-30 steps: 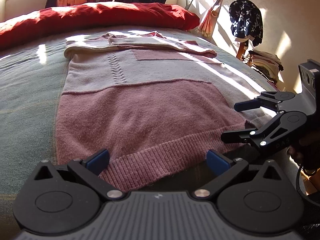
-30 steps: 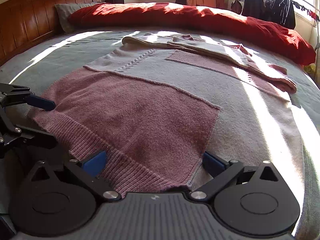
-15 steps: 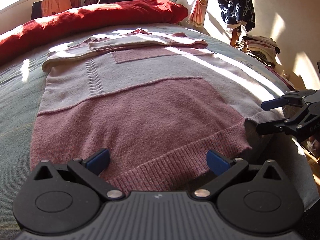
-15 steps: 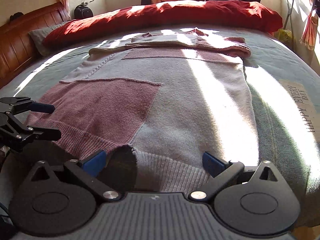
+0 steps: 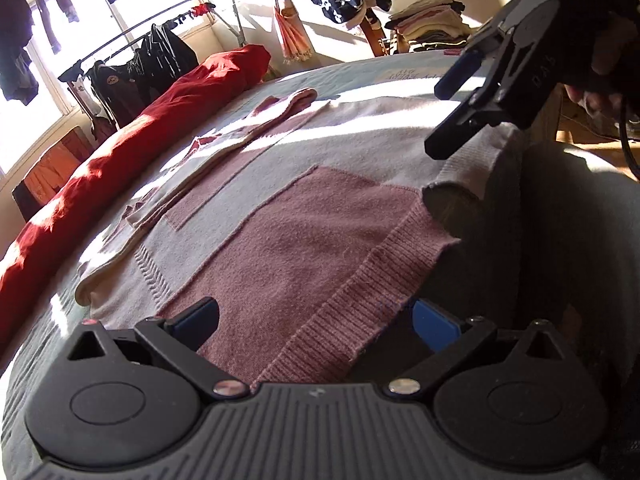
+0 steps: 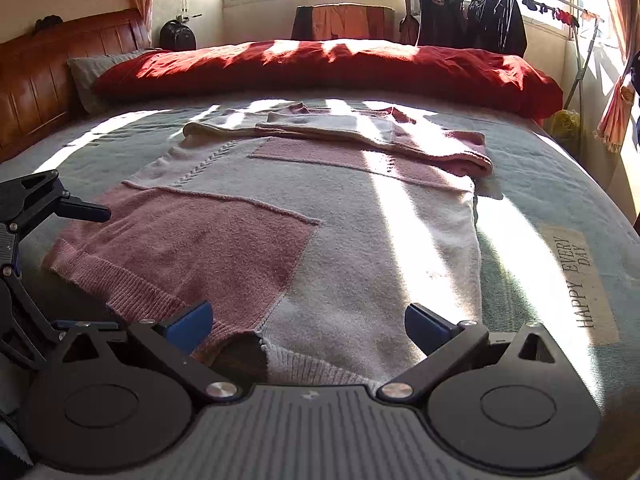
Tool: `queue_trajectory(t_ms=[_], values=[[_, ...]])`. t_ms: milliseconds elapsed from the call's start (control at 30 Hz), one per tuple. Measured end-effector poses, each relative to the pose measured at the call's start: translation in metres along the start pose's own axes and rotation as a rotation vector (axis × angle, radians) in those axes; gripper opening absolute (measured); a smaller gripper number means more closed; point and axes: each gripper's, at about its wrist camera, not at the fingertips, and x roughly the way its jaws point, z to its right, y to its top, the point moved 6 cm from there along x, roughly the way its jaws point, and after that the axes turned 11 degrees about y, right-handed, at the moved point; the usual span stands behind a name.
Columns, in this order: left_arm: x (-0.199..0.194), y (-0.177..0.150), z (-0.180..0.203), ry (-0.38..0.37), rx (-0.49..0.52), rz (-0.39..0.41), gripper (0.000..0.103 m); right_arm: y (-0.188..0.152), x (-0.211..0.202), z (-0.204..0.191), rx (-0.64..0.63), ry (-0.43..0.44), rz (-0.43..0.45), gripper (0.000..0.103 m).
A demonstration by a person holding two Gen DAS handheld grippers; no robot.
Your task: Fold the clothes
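2 tongs — left (image 5: 316, 320), right (image 6: 308, 322) — hover spread wide over the sweater's (image 6: 280, 220) ribbed hem.

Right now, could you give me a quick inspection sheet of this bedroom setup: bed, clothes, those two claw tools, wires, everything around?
Surface: bed cover, grey-green, sunlit stripes, printed "HAPPY EVERY DAY".
Job's things: pink and cream sweater lies flat, sleeves folded across the top, ribbed hem nearest the grippers.
Clutter: red duvet bunched along the far side; grey pillow.
Grippers: left gripper open at the pink hem; right gripper open at the cream hem.
Cables: a dark cable hangs by the right hand.
Surroundings: clothes rack with dark jackets, wooden headboard, stack of folded clothes.
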Motion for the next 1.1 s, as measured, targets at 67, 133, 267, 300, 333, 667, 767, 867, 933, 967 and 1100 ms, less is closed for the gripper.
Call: queue_trajectory(t_ms=[67,133,267,300,333,667,767,867,933,967,1100], values=[[0.008,0.002,0.012,0.014,0.078,0.007,0.102,0.002,-0.004,0.003,-0.007,-0.012,0.005,0.103],[0.015,0.005,0.021,0.032,0.149,0.013,0.102,0.003,-0.009,0.005,-0.013,-0.025,0.009,0.103],[0.017,0.016,0.031,0.044,0.244,0.058,0.102,0.004,-0.016,0.010,-0.016,-0.044,0.019,0.103],[0.017,0.018,0.033,0.049,0.266,0.067,0.102,0.003,-0.017,0.011,-0.014,-0.045,0.019,0.103],[0.017,0.021,0.035,0.055,0.288,0.075,0.102,0.003,-0.017,0.012,-0.013,-0.046,0.019,0.103],[0.020,0.038,0.036,0.099,0.366,0.121,0.102,-0.003,-0.018,0.013,-0.013,-0.044,0.024,0.103],[0.019,0.041,0.030,0.120,0.364,0.131,0.102,-0.004,-0.019,0.011,-0.032,-0.040,0.033,0.103],[0.018,0.047,0.021,0.126,0.343,0.137,0.102,-0.004,-0.020,0.003,-0.087,-0.024,0.050,0.103],[0.019,0.049,0.018,0.132,0.340,0.138,0.102,-0.004,-0.018,-0.005,-0.144,-0.009,0.057,0.103],[0.020,0.050,0.018,0.133,0.340,0.139,0.102,-0.004,-0.014,-0.010,-0.184,-0.020,0.050,0.103],[0.021,0.050,0.018,0.132,0.341,0.138,0.102,-0.005,0.005,-0.029,-0.345,-0.064,0.024,0.103]])
